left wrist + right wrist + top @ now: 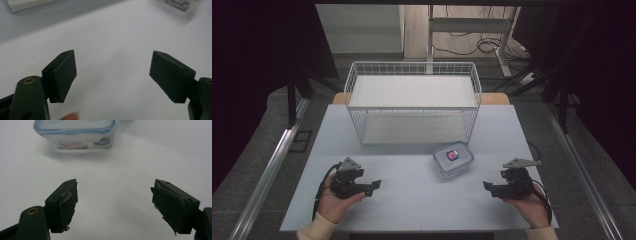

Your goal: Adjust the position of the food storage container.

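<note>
Two pairs of tongs are in my hands, and both stand wide apart with nothing between the jaws: my left gripper point(375, 185) near the front left of the table point(412, 200), my right gripper point(487, 186) near the front right, each pointing inward. The thing I am after, as I judge it, is the small container point(453, 159), which sits on the table between the two grippers and a little farther back, just in front of the white wire basket point(412, 100) and apart from it.

To do the reach well, I would bring the right gripper in, since the right gripper view has the container point(76, 133) straight ahead. I should keep the jaws spread as they are, come in low and level, and set one pad on each of two opposite side walls rather than on the lid, then close slowly so the smooth plastic does not squirt out. A grip on the rim alone looks risky. The left gripper can stay clear, or steady the far side if the box slides.

The container is a squat, rounded-corner box of clear plastic with a lid edged in blue. Through the wall I see something red and dark inside, possibly a label or packet; I cannot tell which. It sits flat, lid closed.
</note>
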The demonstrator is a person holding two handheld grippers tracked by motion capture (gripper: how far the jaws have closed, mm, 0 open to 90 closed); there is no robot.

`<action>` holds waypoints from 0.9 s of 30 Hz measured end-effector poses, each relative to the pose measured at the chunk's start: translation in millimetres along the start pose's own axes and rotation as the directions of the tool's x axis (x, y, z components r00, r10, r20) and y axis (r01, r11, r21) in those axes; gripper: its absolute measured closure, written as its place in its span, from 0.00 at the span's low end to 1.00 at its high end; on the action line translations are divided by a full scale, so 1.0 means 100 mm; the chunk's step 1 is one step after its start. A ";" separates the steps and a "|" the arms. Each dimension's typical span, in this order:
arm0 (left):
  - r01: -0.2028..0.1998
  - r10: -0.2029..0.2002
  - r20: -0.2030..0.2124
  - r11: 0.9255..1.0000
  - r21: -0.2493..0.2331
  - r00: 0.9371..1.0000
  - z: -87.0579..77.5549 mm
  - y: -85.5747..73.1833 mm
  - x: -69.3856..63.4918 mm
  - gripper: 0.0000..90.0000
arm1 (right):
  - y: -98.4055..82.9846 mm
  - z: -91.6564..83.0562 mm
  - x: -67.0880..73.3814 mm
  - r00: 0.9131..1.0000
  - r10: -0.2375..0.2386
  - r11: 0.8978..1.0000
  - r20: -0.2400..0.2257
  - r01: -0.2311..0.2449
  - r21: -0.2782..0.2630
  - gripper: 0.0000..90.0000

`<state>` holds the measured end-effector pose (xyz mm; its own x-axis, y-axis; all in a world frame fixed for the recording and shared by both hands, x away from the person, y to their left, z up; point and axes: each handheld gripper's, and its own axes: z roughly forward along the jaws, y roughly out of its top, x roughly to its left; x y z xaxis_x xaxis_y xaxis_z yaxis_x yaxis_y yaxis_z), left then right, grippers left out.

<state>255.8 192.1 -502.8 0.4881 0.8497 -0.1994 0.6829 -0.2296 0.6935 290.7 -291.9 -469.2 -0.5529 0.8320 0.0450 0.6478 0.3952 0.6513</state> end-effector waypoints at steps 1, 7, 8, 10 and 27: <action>-0.002 0.002 0.000 1.000 -0.002 1.000 0.00 0.00 -0.01 0.24 | 0.01 -0.01 0.00 1.000 0.000 1.000 0.001 0.000 -0.001 0.24; -0.002 0.002 -0.002 1.000 -0.001 1.000 -0.01 0.01 -0.01 0.24 | 0.06 -0.03 0.01 1.000 -0.017 1.000 -0.003 0.017 0.010 0.27; -0.002 0.002 -0.002 1.000 -0.001 1.000 -0.01 0.01 -0.01 0.24 | 0.06 -0.03 0.01 1.000 -0.017 1.000 -0.003 0.017 0.010 0.27; 0.000 0.000 -0.001 1.000 -0.002 1.000 -0.01 0.01 -0.01 0.24 | 0.09 -0.04 0.01 1.000 -0.021 1.000 0.001 0.021 0.013 0.28; -0.003 0.003 0.015 1.000 -0.001 1.000 -0.02 0.00 -0.01 0.24 | 0.69 -0.02 -0.12 0.998 0.028 0.996 -0.061 -0.023 0.085 0.49</action>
<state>254.0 191.9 -500.9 0.4982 0.8419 -0.2073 0.6809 -0.2319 0.6947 341.0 -275.7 -423.2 -0.5651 0.8177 0.1095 0.7025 0.4074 0.5835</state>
